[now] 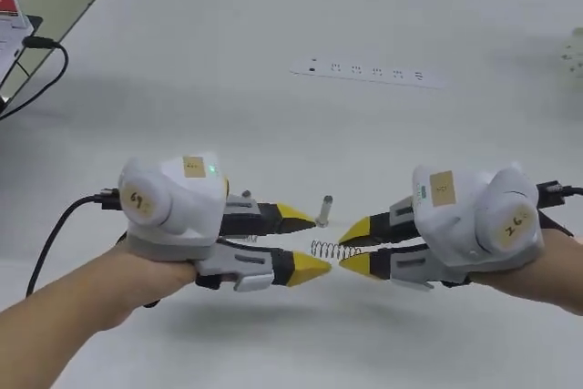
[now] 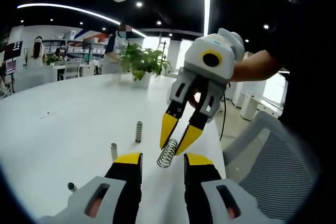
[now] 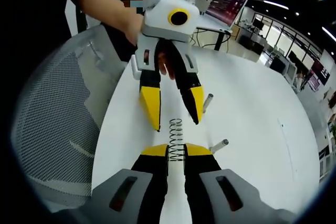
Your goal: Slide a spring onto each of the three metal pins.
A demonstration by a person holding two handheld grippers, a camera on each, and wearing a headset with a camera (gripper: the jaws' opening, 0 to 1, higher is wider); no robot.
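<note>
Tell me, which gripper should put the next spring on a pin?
The right gripper: its jaws are shut on the spring, and a bare pin stands nearby. The left gripper is open and holds nothing, so it would first have to take the spring over.

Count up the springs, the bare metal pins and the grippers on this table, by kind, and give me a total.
Springs: 2, the held spring in the right gripper and the standing spring upright on the table.
Bare pins: 2, the nearer pin and the farther pin.
Grippers: 2, right gripper and left gripper.
Total: 6.
</note>
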